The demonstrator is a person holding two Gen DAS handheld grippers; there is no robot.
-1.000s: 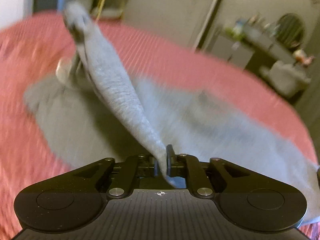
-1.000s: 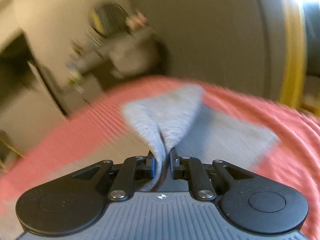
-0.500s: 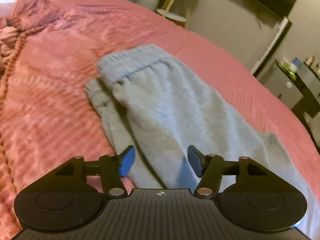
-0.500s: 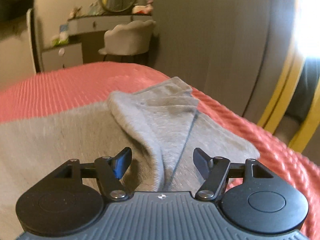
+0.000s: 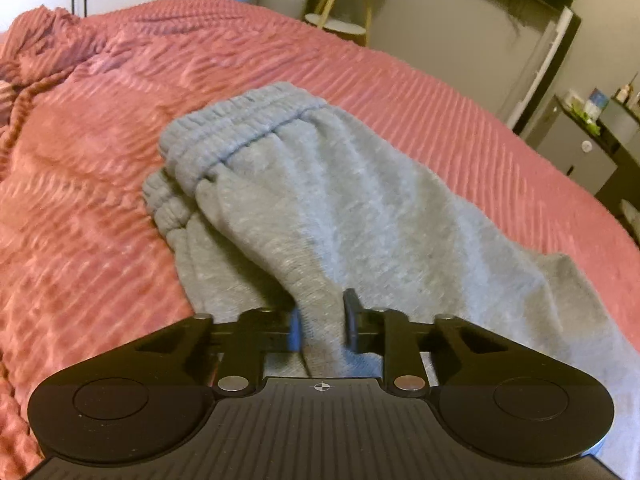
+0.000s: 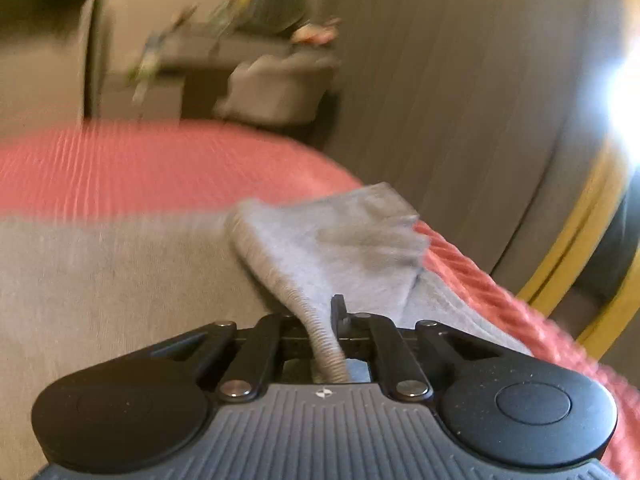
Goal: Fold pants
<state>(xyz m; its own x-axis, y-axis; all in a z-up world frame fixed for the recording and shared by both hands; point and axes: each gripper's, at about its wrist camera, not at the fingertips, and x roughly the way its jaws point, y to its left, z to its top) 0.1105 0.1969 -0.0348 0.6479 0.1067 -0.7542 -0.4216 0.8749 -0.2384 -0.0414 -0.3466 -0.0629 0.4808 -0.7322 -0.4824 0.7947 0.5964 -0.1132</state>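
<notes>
Your left gripper [image 5: 322, 320] has just been closing and now pinches a fold of the grey pants [image 5: 340, 208], which lie ahead of it on the pink bedspread [image 5: 80, 208], waistband [image 5: 240, 128] at the far end. Your right gripper [image 6: 324, 320] has also just been closing and grips a ribbed cuff [image 6: 320, 336]; the rest of the leg spreads ahead and to its left.

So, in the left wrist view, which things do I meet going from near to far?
Black left tongs shut on grey knitted pants → the pants' elastic waistband → pink ribbed bedspread → wooden-legged side table.
</notes>
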